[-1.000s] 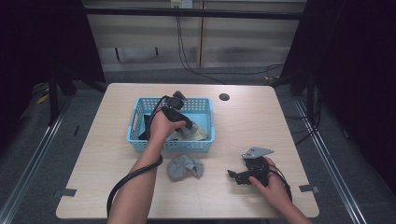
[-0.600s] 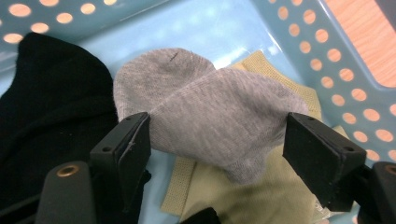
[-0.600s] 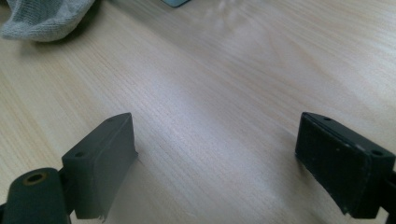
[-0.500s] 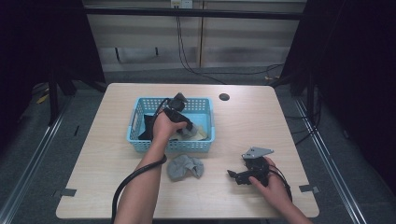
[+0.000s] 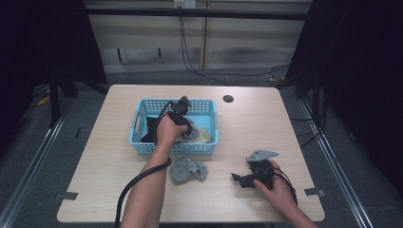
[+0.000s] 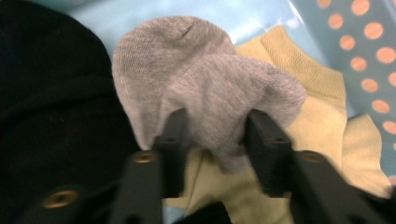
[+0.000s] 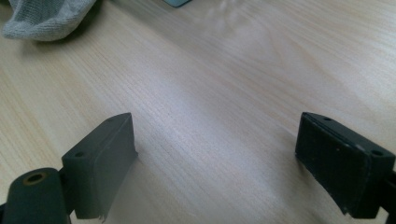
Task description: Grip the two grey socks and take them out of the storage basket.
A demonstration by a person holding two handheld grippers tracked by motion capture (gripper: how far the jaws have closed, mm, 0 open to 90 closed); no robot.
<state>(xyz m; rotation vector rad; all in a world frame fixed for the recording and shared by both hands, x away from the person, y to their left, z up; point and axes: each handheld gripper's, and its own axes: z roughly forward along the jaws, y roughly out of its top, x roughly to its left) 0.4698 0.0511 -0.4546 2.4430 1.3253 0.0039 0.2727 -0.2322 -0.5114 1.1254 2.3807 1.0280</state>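
A: Left gripper view: what lies between the 2 jaws?

B: A grey sock (image 6: 205,93), bunched, inside the blue basket (image 6: 364,51). The left gripper (image 6: 212,130) has just been closing its jaws, and both pads now press the sock's folded cloth from either side. Beneath the sock lies a pale yellow sock (image 6: 317,121); beside it, a black garment (image 6: 51,107).

A: And from the high view?

B: The left gripper (image 5: 183,121) reaches down into the basket (image 5: 138,121), which stands at the middle of the table (image 5: 95,156). A second grey sock (image 5: 188,169) lies on the table just in front of the basket. The right gripper (image 5: 242,179) rests on the table, well apart from the basket.

A: Its jaws?

B: In the right gripper view they stand wide apart over bare wood, grasping nothing.
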